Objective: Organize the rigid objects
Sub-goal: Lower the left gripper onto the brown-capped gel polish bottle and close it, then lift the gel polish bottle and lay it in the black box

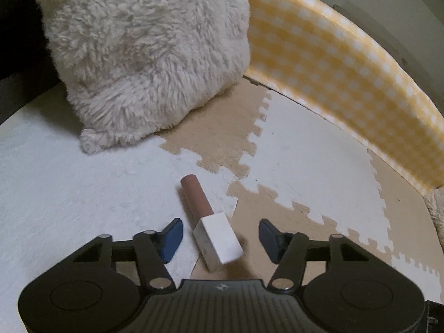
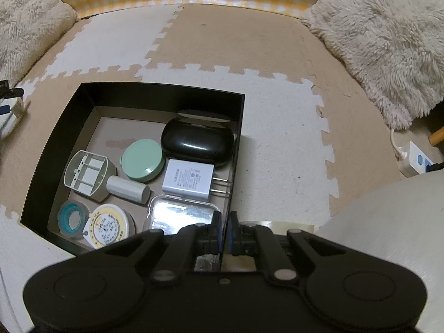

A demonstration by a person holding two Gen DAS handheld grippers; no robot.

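While left gripper gapes around lip-gloss tube, right gripper pinches box wall.

There is one black box on the floor. Inside it are eight things:

- one black case
- one round green case
- one white plug
- one clear flat box
- one small white tube
- one gray plastic piece
- one roll of tape with a blue middle
- one round yellow-and-white tin

Out on the floor lies one lip gloss with a white cap. There are two fluffy pillows, one at each side in the right view. There is one yellow checked wall. There is one power strip. The floor has many puzzle mats in two colors, white and tan. There are two grippers, the left gripper and the right gripper.
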